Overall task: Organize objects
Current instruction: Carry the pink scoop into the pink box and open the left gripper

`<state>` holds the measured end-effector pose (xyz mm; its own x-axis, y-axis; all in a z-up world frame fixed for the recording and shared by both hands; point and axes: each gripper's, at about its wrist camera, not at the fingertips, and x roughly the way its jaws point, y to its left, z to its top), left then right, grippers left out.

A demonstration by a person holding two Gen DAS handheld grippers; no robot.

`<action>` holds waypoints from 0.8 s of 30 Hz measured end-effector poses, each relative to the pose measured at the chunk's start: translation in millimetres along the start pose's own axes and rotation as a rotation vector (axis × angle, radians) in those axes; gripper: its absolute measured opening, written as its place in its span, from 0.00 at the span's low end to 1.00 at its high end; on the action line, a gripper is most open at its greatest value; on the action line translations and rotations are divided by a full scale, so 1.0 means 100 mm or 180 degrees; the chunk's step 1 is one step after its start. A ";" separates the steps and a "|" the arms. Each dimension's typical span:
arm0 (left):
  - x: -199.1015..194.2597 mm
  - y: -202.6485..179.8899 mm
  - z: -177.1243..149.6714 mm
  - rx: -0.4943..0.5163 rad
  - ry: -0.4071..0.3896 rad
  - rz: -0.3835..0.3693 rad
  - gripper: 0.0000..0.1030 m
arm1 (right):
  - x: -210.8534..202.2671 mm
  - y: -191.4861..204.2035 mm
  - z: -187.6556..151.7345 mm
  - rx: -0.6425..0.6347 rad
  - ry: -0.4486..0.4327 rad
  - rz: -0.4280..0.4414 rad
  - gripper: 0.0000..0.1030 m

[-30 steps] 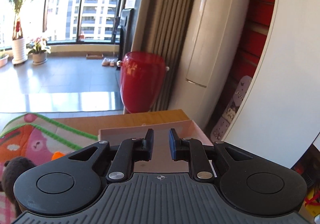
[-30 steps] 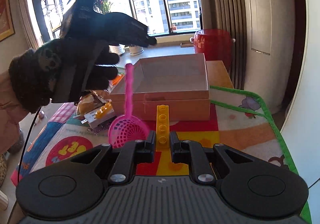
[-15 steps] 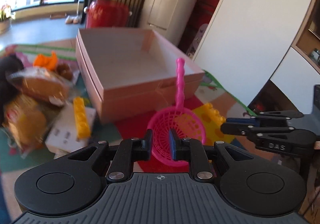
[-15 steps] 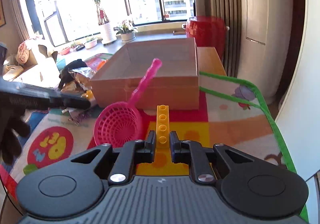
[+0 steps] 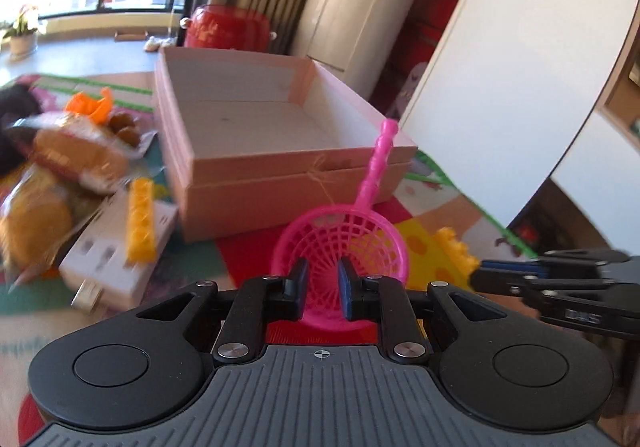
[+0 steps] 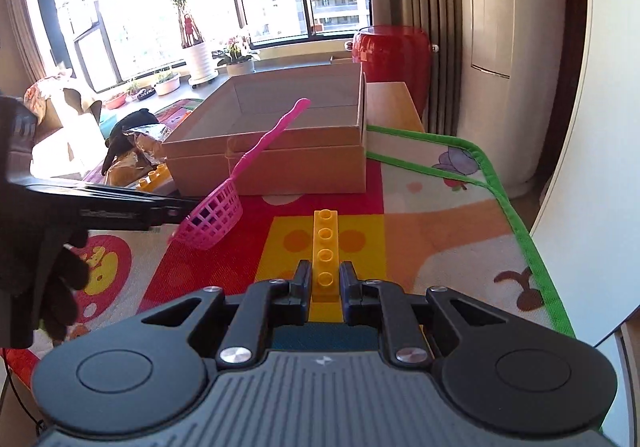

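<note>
My left gripper [image 5: 322, 285] is shut on the near rim of a pink toy strainer [image 5: 344, 239], whose handle points up toward an open pink cardboard box [image 5: 256, 163]. In the right wrist view the strainer [image 6: 212, 217] hangs off the mat from the left gripper [image 6: 176, 212], tilted. My right gripper [image 6: 325, 287] is shut on a long yellow toy brick [image 6: 326, 247], held just above the colourful play mat [image 6: 440, 215]; the brick also shows in the left wrist view [image 5: 454, 247] at the right gripper's tip [image 5: 476, 276].
Left of the box lie another yellow brick [image 5: 140, 221] on a white carton [image 5: 116, 267], wrapped bread packets [image 5: 76, 155], an orange toy [image 5: 92, 107] and a black plush [image 6: 124, 131]. A red stool [image 6: 390, 53] stands behind the box. A white panel [image 6: 600, 127] is at right.
My left gripper swung down from facing the window to the mat, closed on the pink strainer and raised it. My right gripper has stayed shut on the yellow brick, nearly still.
</note>
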<state>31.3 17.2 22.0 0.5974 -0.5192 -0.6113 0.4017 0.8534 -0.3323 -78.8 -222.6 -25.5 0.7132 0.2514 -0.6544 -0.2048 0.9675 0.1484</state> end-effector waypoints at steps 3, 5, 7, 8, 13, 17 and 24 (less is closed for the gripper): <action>-0.13 0.15 -0.10 -0.0186 -0.0049 0.0138 0.18 | 0.06 -0.03 -0.04 0.0062 0.0017 -0.0014 0.14; -0.17 0.27 -0.14 -0.0364 -0.0073 0.0133 0.18 | 0.12 -0.03 -0.07 0.0051 0.0041 -0.0045 0.14; -0.16 0.37 -0.14 -0.0554 -0.0075 -0.0020 0.18 | 0.17 -0.02 -0.11 0.0024 0.0076 -0.0068 0.17; -0.15 0.42 -0.14 -0.0635 -0.0078 -0.0124 0.18 | 0.20 -0.02 -0.13 0.0020 0.0100 -0.0068 0.25; -0.06 0.56 -0.08 -0.0905 -0.0146 -0.0470 0.18 | 0.20 0.02 -0.20 -0.0023 -0.0012 0.0024 0.43; 0.02 0.53 -0.06 -0.0824 -0.0147 -0.0374 0.18 | 0.20 0.11 -0.24 -0.0162 -0.0073 -0.0002 0.54; 0.27 0.33 0.03 -0.0547 -0.0051 -0.0501 0.18 | 0.23 0.20 -0.23 -0.0303 -0.0062 -0.0028 0.64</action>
<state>62.6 31.3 -2.9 0.5482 -0.6459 -0.5313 0.3674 0.7566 -0.5409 -81.7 -198.4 -55.0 0.7279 0.2443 -0.6406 -0.2606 0.9628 0.0710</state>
